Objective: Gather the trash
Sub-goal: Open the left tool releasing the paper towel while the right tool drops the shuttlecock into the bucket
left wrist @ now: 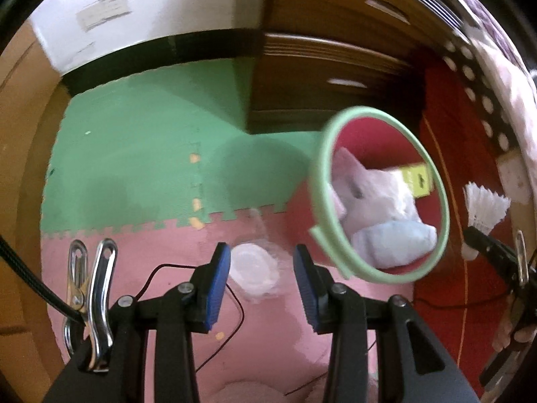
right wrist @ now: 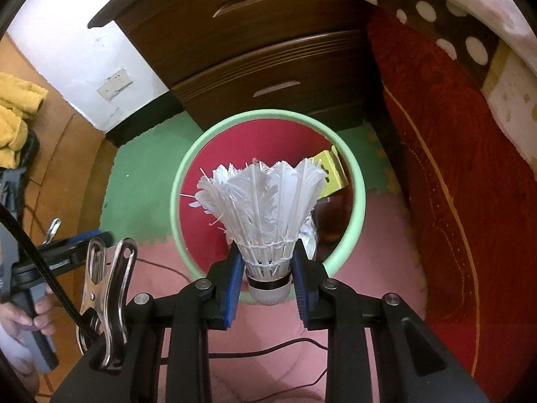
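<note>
My right gripper [right wrist: 267, 255] is shut on a white feather shuttlecock [right wrist: 265, 201], gripping its base just above the cork. It hangs over the near rim of a bin with a green rim [right wrist: 268, 114] and a red inside. The bin [left wrist: 335, 141] holds crumpled white paper [left wrist: 376, 194], a pale blue wad and a yellow box [left wrist: 416, 178]. My left gripper [left wrist: 261, 250] stands open to the left of the bin. A blurred white, partly clear piece [left wrist: 255, 272] shows on the pink mat between its fingers, apart from the right pad. The shuttlecock [left wrist: 486, 205] also shows at the right edge.
A dark wooden chest of drawers [right wrist: 268, 50] stands behind the bin. A red rug [right wrist: 453, 201] and dotted bedding lie to the right. Green [left wrist: 134, 154] and pink foam mats cover the floor, with thin cables across them. A yellow cloth [right wrist: 16, 107] lies far left.
</note>
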Demonstrator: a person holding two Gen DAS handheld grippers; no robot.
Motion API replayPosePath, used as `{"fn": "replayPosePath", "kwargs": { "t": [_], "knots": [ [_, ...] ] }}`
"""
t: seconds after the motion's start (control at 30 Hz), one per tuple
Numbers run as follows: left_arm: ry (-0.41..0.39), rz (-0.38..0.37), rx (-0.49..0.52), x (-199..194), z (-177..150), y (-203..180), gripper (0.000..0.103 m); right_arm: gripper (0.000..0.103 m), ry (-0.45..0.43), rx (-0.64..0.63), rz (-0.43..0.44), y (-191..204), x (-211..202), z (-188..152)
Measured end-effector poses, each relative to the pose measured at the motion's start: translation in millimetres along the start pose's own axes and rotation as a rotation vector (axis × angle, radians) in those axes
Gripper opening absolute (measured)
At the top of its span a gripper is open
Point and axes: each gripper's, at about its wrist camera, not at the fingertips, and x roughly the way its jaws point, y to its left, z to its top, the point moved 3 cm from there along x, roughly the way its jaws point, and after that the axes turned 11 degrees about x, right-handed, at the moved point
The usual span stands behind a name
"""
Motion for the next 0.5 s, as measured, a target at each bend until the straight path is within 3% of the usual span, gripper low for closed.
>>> {"fn": "replayPosePath", "kwargs": {
  "t": [0.27, 0.5],
  "knots": [
    [-0.014, 0.079, -0.141, -12.8, -10.6, 65.6, 0.041, 0.028, 0.004, 0.022, -0.036, -2.7, 18.8, 10.5],
    [-0.011, 0.116, -0.197, -16.1, -21.8, 97.7, 0.041, 0.028, 0.008, 0.012, -0.064, 1.6, 28.7, 9.0]
  ]
}}
